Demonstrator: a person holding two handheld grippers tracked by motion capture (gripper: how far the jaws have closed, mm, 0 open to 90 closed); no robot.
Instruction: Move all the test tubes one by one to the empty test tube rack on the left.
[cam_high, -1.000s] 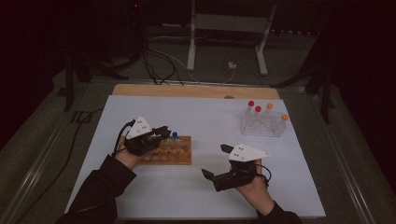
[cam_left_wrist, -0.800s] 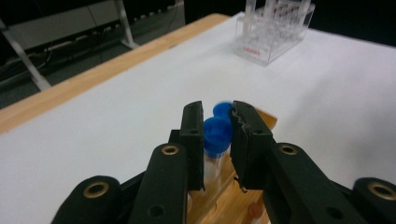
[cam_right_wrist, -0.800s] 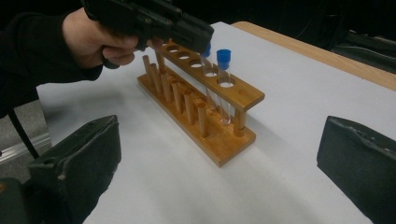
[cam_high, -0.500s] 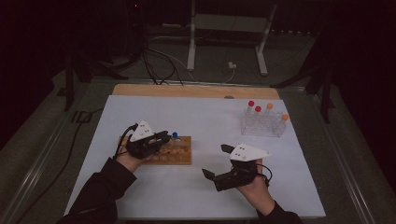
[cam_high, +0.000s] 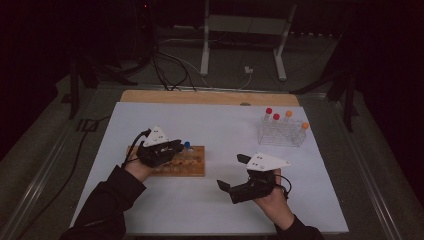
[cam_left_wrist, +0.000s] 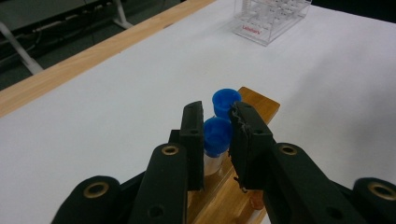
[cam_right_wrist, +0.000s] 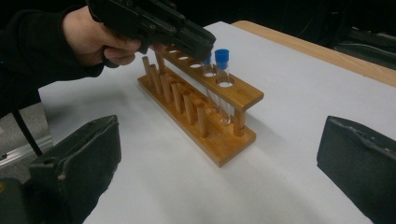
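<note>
We've got the left gripper (cam_left_wrist: 215, 140) clamped on a blue-capped tube (cam_left_wrist: 216, 136) in the wooden rack (cam_high: 187, 162), centre-left of the high view. Right gripper (cam_high: 235, 172), lower centre, gapes empty.

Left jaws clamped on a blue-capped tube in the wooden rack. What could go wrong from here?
1. The left gripper holds the blue-capped tube by its cap; the cap may slip or pull off.
2. A second blue-capped tube stands right behind; a tilt could knock it.
3. The wooden rack is unheld, the right gripper open and apart; it may lift or tip.
</note>
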